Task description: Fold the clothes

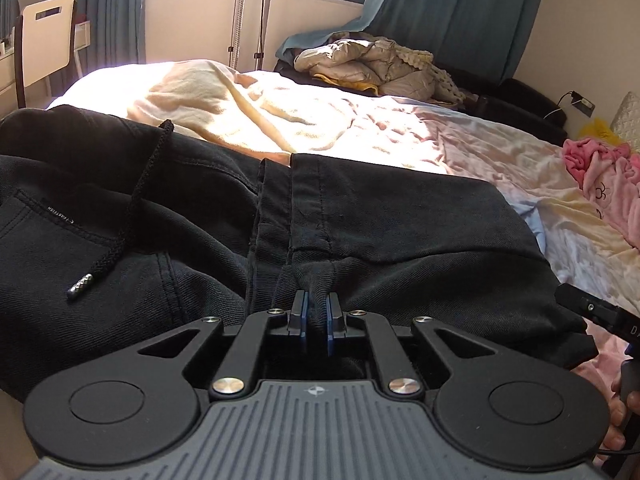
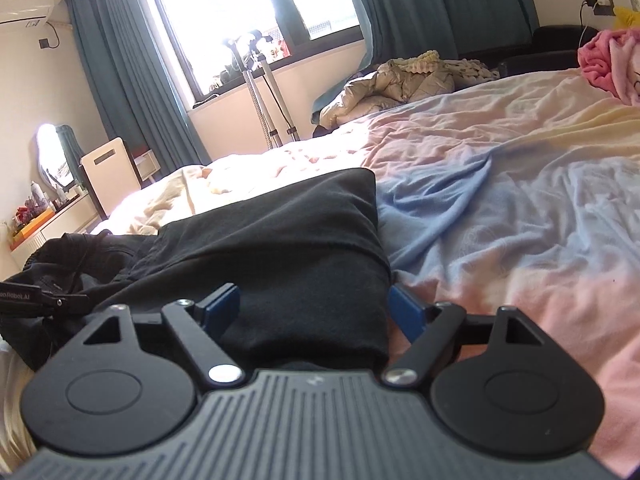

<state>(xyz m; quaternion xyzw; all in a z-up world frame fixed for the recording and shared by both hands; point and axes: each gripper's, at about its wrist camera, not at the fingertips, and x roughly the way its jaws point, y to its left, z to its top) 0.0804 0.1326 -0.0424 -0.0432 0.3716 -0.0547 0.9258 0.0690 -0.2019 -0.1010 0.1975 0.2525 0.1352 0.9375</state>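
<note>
Black trousers (image 1: pixel 360 216) with a drawstring (image 1: pixel 120 220) lie on the bed, part folded. My left gripper (image 1: pixel 316 312) is shut on a pinch of the black cloth at the near edge. In the right wrist view the trousers' folded leg end (image 2: pixel 280 248) lies between the wide-apart blue pads (image 2: pixel 224 304) of my right gripper (image 2: pixel 312 312), which is open around the cloth. The right gripper also shows at the right edge of the left wrist view (image 1: pixel 592 308). The left gripper shows at the left edge of the right wrist view (image 2: pixel 36 300).
The bed sheet (image 2: pixel 500 200) is pink, blue and cream and wrinkled. A pink garment (image 1: pixel 600 176) lies at the right. A beige quilted jacket (image 1: pixel 372 64) is piled on a dark sofa beyond the bed. A chair (image 1: pixel 44 44) and stand poles (image 1: pixel 240 20) stand near the window.
</note>
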